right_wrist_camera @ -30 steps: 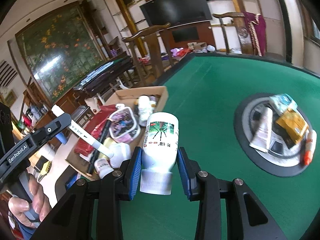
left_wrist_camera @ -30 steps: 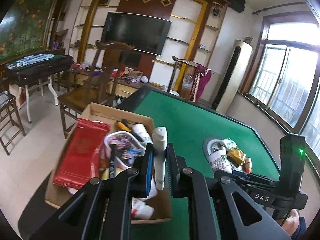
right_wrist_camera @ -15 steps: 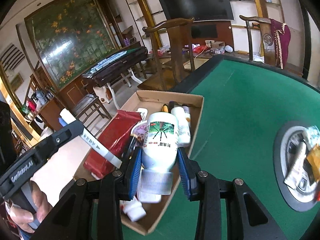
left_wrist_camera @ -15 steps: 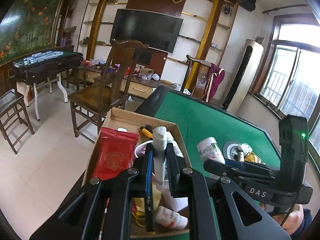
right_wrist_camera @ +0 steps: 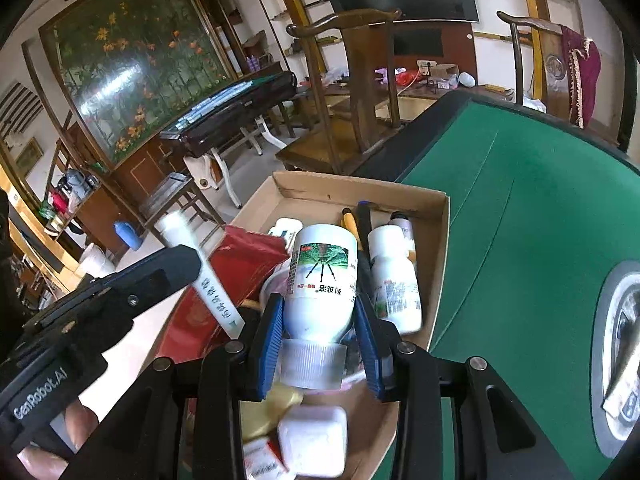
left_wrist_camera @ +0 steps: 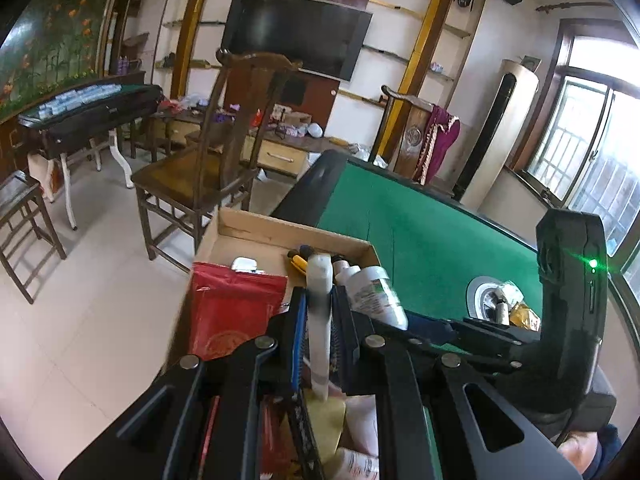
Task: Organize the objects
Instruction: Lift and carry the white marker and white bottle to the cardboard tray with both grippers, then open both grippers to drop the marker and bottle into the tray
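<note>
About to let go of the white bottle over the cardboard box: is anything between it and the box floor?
Yes. The white bottle, clamped in the right hand-held gripper, hangs over the cardboard box, whose floor there is covered: a second white bottle, a red packet and a white square container.

Lower end of slim white tube [left_wrist_camera: 319, 320] hidden between jaws; round grey dish [right_wrist_camera: 616, 364], right of jaws, cut off by frame edge.

We are reading "GenRobot.AI" in white on the left hand-held gripper [right_wrist_camera: 176, 264]; the white bottle's [right_wrist_camera: 322, 280] label print is staying illegible.
</note>
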A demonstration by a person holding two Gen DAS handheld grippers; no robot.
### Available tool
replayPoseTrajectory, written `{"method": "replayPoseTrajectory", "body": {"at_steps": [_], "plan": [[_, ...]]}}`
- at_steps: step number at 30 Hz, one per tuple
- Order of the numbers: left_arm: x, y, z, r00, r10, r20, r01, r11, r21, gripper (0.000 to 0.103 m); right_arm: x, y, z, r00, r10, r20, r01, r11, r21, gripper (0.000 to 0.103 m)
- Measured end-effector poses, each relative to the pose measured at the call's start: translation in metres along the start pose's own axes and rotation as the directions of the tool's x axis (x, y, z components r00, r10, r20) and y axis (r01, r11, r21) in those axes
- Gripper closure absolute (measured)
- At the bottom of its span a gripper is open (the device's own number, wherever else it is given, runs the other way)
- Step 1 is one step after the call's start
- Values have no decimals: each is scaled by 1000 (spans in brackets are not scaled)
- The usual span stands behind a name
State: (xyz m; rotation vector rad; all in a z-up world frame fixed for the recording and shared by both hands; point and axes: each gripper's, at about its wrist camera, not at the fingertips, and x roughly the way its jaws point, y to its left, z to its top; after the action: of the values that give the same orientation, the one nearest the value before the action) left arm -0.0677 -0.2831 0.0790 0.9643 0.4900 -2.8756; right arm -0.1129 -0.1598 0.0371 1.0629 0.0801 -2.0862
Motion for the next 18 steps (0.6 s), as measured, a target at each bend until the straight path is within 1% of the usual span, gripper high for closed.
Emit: {"method": "replayPoseTrajectory", "body": {"at_steps": [3,5,9,15,18], "plan": [[18,6,7,1000,7,-22,-7,1000,-19,91,11,-4,7,1000,-13,-6,13,1000,-5,64],[31,11,11,999,4,-50,-6,999,-40,91,17,-6,10,1000,-20,-11,20,1000,-5,64],[48,16,12,996,24,-86,-27,999,-31,91,27,-8,15,999,-22,-27,21,1000,-15,64],[56,26,8,996,2,-88,-9,997,-71,91,40,-5,20,999,-44,-31,43,998,-55,64],[54,30,8,997,2,-78,-9,997,-81,91,46,-3,24,999,-41,-34,39,997,-59,64]]}}
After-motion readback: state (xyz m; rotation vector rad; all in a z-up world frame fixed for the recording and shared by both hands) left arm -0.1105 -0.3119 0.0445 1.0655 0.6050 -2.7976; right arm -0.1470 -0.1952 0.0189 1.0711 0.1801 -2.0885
